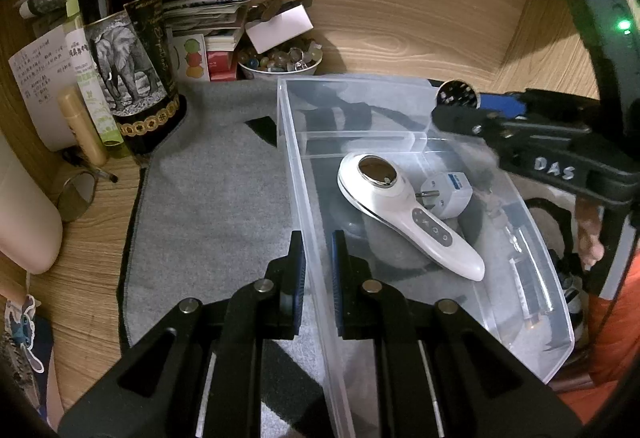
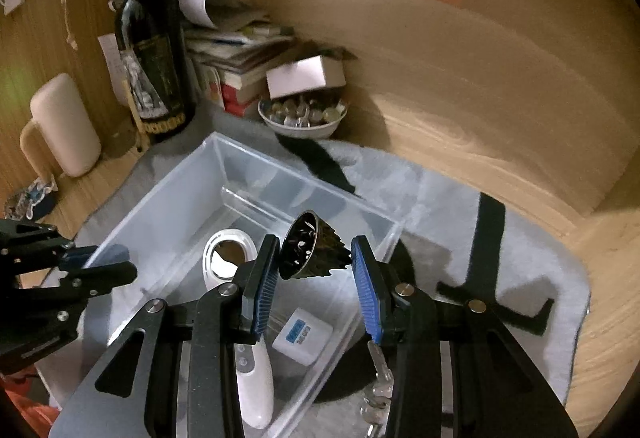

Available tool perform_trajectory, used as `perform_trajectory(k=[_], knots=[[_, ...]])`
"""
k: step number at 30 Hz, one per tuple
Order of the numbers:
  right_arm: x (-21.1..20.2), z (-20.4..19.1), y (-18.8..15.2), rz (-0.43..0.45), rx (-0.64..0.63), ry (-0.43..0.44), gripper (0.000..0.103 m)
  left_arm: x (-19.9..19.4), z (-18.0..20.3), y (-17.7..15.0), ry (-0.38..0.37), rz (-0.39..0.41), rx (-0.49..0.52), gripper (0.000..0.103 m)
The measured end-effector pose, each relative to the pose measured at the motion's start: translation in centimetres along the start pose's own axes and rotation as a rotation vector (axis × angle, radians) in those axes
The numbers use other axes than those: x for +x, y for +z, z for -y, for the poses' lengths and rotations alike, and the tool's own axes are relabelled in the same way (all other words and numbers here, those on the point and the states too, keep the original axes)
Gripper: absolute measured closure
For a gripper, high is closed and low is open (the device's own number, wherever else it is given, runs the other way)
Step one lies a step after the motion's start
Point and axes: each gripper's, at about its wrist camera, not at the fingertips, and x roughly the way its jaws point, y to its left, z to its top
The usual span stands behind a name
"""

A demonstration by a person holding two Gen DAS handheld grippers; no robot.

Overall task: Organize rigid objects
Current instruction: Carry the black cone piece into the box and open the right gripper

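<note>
A clear plastic bin (image 1: 296, 158) (image 2: 168, 190) stands on a grey cloth (image 1: 208, 174). My left gripper (image 1: 319, 278) (image 2: 120, 261) is shut on the bin's near side wall, one finger inside and one outside. In the bin lie a white handheld device (image 1: 404, 206) (image 2: 256, 382), a white plug adapter (image 1: 448, 196) (image 2: 304, 334) and a clear syringe-like tube (image 1: 528, 278). My right gripper (image 2: 316, 244) (image 1: 460, 110) is shut on a dark ridged metal cone (image 2: 312, 250) (image 1: 458, 94), which hangs above the bin's far corner.
A dark wine bottle (image 1: 128, 50) (image 2: 156, 58), stacked books (image 2: 236, 50) and a bowl of stones (image 1: 280, 62) (image 2: 302, 118) crowd the back left. A cream mug (image 2: 64, 126) is at the left. Keys (image 2: 378, 390) and a black strap (image 2: 488, 238) lie on the cloth.
</note>
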Motion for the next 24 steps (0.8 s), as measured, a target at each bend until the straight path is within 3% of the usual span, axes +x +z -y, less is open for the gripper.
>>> perform_trajectory(k=[10, 21, 24], knots=[[1.6, -0.8, -0.3, -0.056, -0.028, 0.003, 0.069, 0.0, 0.1, 0.0, -0.001, 0.0, 0.0, 0.092], [-0.6, -0.8, -0.2, 0.002, -0.039, -0.02, 0.048, 0.1, 0.0, 0.1, 0.0, -0.001, 0.001, 0.092], [-2.2, -0.7, -0.2, 0.03, -0.041, -0.023, 0.048, 0.0, 0.0, 0.1, 0.0, -0.001, 0.001, 0.092]])
